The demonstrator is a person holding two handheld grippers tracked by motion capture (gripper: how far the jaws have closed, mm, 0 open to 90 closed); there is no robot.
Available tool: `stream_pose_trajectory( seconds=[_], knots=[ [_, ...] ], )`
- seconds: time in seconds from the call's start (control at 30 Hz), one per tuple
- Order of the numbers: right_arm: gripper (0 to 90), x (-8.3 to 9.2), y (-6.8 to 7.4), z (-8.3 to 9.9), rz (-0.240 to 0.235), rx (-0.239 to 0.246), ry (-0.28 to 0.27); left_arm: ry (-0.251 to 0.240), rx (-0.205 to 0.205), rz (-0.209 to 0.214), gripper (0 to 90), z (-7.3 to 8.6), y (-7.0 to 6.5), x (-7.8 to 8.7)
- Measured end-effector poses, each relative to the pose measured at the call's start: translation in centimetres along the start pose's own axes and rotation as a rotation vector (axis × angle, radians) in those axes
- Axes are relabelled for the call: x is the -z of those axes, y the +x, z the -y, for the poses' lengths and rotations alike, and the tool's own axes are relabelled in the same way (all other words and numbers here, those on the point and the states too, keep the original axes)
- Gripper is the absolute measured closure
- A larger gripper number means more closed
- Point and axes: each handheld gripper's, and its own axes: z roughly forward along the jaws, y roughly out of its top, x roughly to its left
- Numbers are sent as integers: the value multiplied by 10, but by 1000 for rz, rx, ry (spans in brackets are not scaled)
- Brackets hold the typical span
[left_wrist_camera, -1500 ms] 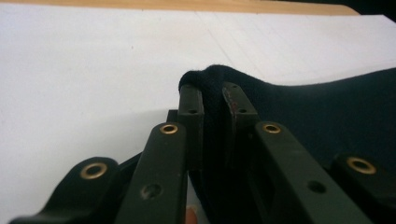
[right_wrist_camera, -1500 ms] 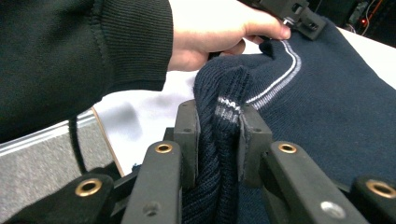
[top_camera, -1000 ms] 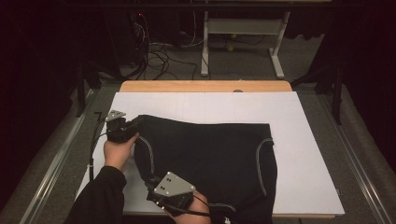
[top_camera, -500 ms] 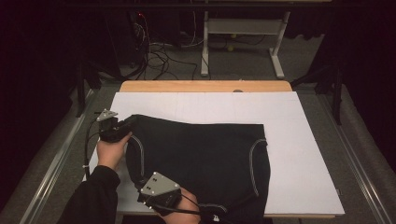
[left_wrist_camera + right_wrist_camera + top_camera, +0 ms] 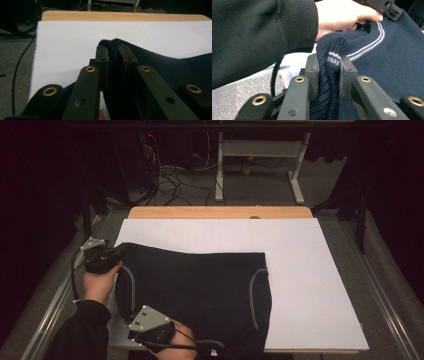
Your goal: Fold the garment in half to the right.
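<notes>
A dark navy knitted garment (image 5: 200, 285) with thin white trim lines lies spread on the white table sheet (image 5: 300, 280). My left gripper (image 5: 112, 256) is shut on its far left corner; the left gripper view shows the dark fabric (image 5: 113, 57) pinched between the two jaws. My right gripper (image 5: 150, 327) is shut on the near left edge; the right gripper view shows the ribbed, white-striped hem (image 5: 329, 65) bunched between its jaws. The person's left hand (image 5: 342, 15) and dark sleeve (image 5: 262, 32) sit just beyond it.
The white sheet lies on a wooden table whose far edge (image 5: 220, 212) shows. Metal rails run along both table sides. Behind stand a white table frame (image 5: 260, 160) and tangled cables (image 5: 170, 175) on the floor. Bare sheet lies to the right of the garment.
Both grippers have pulled the garment leftward and toward the near edge. The left side now reaches the sheet's left edge, and the right gripper sits lower and further left.
</notes>
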Motion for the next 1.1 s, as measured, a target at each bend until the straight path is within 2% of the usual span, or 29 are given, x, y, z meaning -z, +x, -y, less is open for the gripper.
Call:
stream_pose_trajectory(
  seconds=[0.1,0.27,0.67,0.9,1.1],
  knots=[
    [743,-3,4,-2,-7,1,-8,-2,0,-9,759,1,3,5],
    [743,-2,4,-2,-15,-2,-6,-13,10,-1,760,2,1,6],
    [739,17,-8,6,4,-41,-44,-15,6,8,758,-6,-24,2],
    [738,41,-18,12,27,-64,-82,5,-29,37,759,-15,-52,-9],
    [739,69,-29,23,64,-74,-98,14,-65,65,759,-23,-88,-24]
  ],
)
